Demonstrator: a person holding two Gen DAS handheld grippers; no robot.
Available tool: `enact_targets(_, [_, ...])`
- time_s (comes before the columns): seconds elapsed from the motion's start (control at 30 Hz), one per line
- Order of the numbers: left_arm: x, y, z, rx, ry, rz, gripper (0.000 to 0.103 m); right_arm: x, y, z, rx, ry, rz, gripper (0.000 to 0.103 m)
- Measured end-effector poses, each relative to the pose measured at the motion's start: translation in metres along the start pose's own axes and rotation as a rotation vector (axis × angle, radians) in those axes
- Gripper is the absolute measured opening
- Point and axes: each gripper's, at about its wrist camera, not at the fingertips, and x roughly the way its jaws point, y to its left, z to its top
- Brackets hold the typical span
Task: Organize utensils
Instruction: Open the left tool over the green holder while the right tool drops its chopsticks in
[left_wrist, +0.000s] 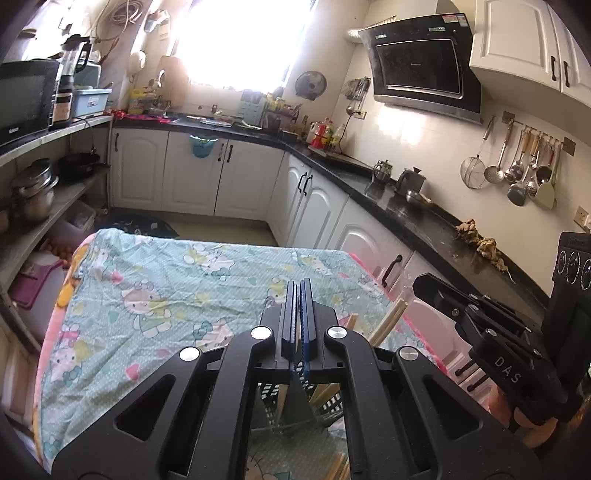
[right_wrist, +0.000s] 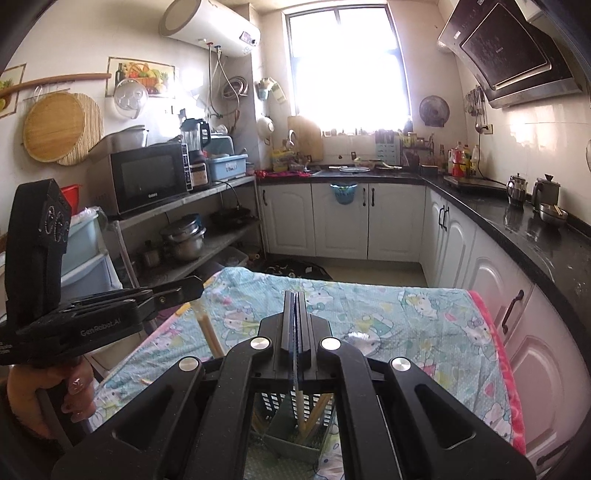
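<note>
A domestic kitchen with white cabinets and a black countertop (right_wrist: 532, 236) surrounded a table draped in a pale blue cartoon-cat cloth (left_wrist: 155, 295), seen from both wrist cameras. The task's things, wooden chopsticks (right_wrist: 314, 413), stood tilted in a slotted utensil holder (right_wrist: 291, 432) on the cloth, directly beneath both grippers and glimpsed mostly through the openings in their frames. Further chopstick ends (left_wrist: 391, 319) rose just beside the left gripper's frame, and more pale sticks showed at the bottom edge of the left view; whether these lay inside the holder could not be told. A crumpled silvery object (right_wrist: 360, 338) lay on the cloth well apart from the holder; its nature was unclear.

The left gripper (left_wrist: 296, 288) and the right gripper (right_wrist: 294, 295) each had their jaws pressed fully together with nothing between them. By judgement the task stood at an early or intermediate stage: some chopsticks were already in the holder, and no utensil was in hand.

Legible writing: "DAS" on the right gripper's body in the left view; "GenRobot.AI" on the left gripper's side in the right view. The microwave (right_wrist: 147, 181) bore a small brand mark too fine to read; the range hood (left_wrist: 421, 70) likewise.
</note>
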Motion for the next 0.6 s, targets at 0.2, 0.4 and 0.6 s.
enact_targets(0.2, [0.0, 0.006, -0.01, -0.002, 0.016, 0.031, 0.006, 0.008, -0.002, -0.009, 0.016, 0.034, -0.004, 0.007])
enact_targets(0.4, [-0.009, 0.009, -0.013, 0.005, 0.0, 0.059, 0.031, 0.006, -0.004, -0.015, 0.022, 0.038, -0.011, 0.026])
enact_targets(0.6, [-0.026, 0.013, -0.014, 0.003, -0.033, 0.094, 0.06, -0.003, -0.006, -0.016, 0.018, 0.018, -0.028, 0.041])
